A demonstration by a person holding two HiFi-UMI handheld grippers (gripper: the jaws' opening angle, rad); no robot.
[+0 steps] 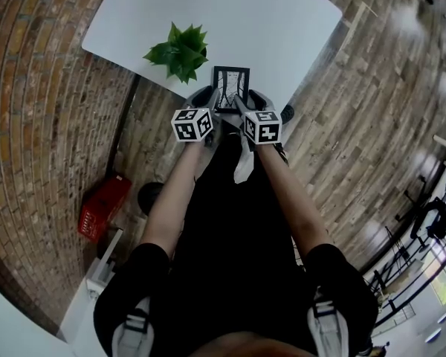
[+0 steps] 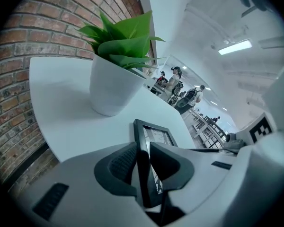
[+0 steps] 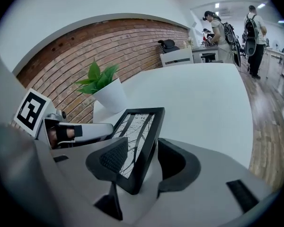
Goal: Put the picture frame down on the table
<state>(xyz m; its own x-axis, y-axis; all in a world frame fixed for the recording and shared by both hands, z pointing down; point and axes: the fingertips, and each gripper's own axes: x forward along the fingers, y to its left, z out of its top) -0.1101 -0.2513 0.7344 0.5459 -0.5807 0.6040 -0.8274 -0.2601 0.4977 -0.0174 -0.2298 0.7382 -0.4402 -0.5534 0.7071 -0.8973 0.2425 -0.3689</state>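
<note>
My left gripper (image 1: pixel 206 97) and right gripper (image 1: pixel 253 101) each clamp one side edge of the picture frame (image 1: pixel 231 88), so I can lower it level. It hangs over the near edge of the table (image 1: pixel 282 21), beside the plant (image 1: pixel 180 50).

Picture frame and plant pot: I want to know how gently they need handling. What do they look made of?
Picture frame: black moulding with a matte, even finish, probably painted wood or plastic. The print looks glazed, though no clear reflection confirms glass. Plant pot: smooth white with a soft sheen, likely glazed ceramic or plastic.
</note>
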